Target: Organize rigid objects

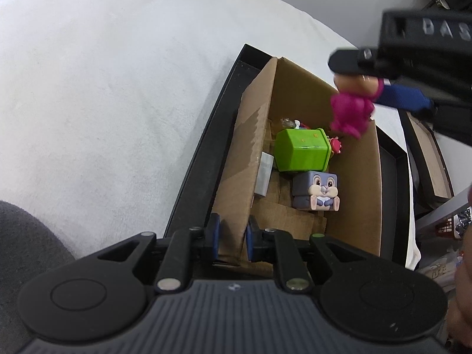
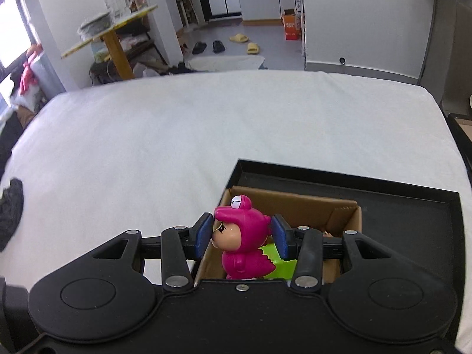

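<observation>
We hold pink figurine (image 2: 243, 236) clamped in right hand-held gripper (image 2: 242, 237) | cardboard box (image 1: 365, 177) directly below | left hand-held gripper (image 1: 233, 236) pinches box wall.

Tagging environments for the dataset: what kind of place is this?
Most likely a lived-in home, probably a bedroom: a white bed as the work surface, slippers on the floor beyond it, and a cluttered wooden side table.

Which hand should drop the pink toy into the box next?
Right. The right gripper already holds the pink toy above the box. The left gripper is clamped on the box wall, steadying it.
</observation>
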